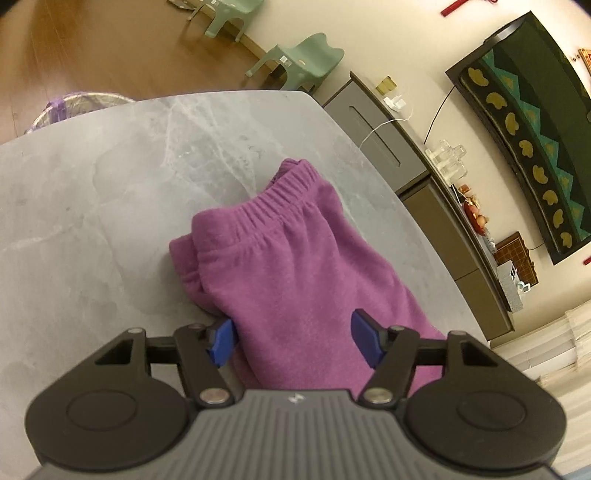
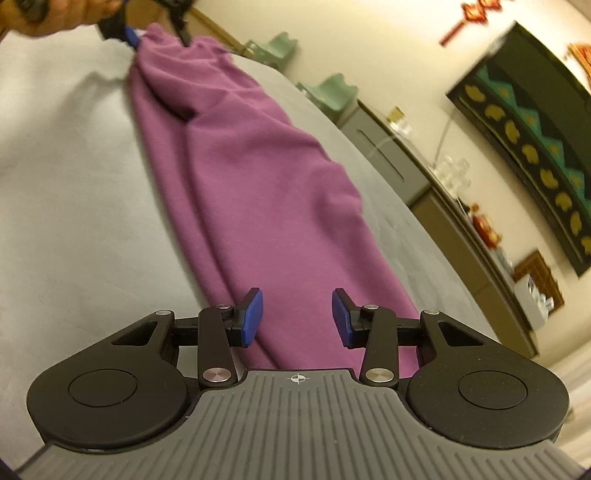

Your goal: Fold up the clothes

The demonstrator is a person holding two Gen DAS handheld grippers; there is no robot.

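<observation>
Purple fleece trousers [image 1: 295, 258] lie lengthwise on a grey marble table [image 1: 110, 184], their elastic waistband [image 1: 280, 195] at the far end. My left gripper [image 1: 292, 339] stands open low over the cloth. One blue pad is at the fabric's left edge and the other is over the fabric, with a wide gap between them. In the right wrist view the trousers [image 2: 240, 166] stretch away to the left gripper [image 2: 155, 31], where the cloth bunches and a hand [image 2: 62, 14] shows. My right gripper [image 2: 297, 318] is open at the near end, with cloth between its pads.
The table's [image 2: 74, 221] curved right edge runs close to the trousers. Beyond it stand a grey sideboard [image 1: 388, 147] with small items, a dark wall panel [image 1: 528, 129] and two green chairs [image 1: 303, 59]. A basket [image 1: 74, 107] sits past the far left edge.
</observation>
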